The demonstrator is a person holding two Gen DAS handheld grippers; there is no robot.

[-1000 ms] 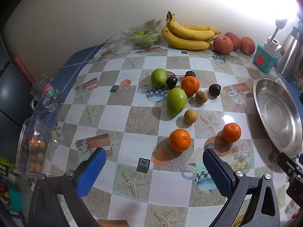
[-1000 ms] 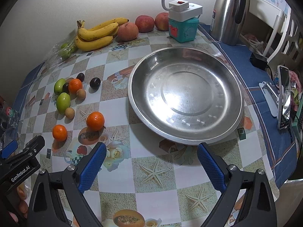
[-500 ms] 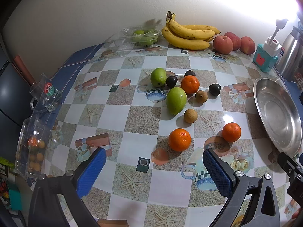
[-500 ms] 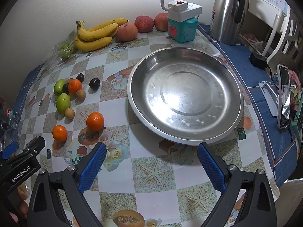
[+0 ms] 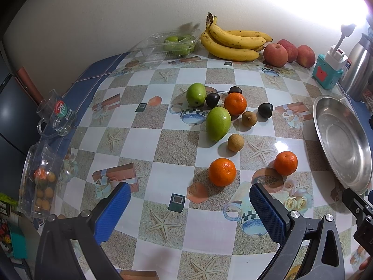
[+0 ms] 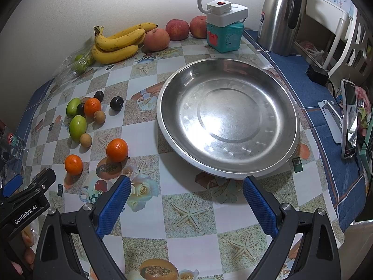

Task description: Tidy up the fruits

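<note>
We hold the left tongs (image 5: 186, 200) spread wide over the near part of the counter (image 5: 163, 140), gripping nothing, their blue pads (image 5: 112, 210) hovering short of the nearest orange. Our right tongs (image 6: 185, 200) are just as wide and hold nothing, poised above the near edge of the counter in front of the steel dish (image 6: 289, 107).

That dish is the largest thing here. It sits toward the right side of the counter with nothing in it. Behind it, at the far right corner, stands a steel flask (image 6: 277, 16), and just left of that a teal box (image 6: 223, 37) carrying a white power strip (image 6: 227, 11).

Along the far edge lie a bunch of bananas (image 5: 233, 42), three red apples (image 5: 275, 54) just right of them, and a clear plastic tray of green fruit (image 5: 177, 43) to their left.

The loose fruits sit in the middle of the counter, left of the dish and well apart from it. We count two green mangoes (image 5: 218, 123), one beside the other with a dark plum (image 5: 212, 99) between them. Three oranges follow: one (image 5: 235, 103) in the cluster, two nearer us (image 5: 222, 172) (image 5: 285, 162). Two more dark plums (image 5: 265, 110) and two small brown longans (image 5: 236, 142) lie scattered among them.

At the left edge stand a glass mug (image 5: 57, 116) and a clear jar (image 5: 39, 182) holding small orange things.
</note>
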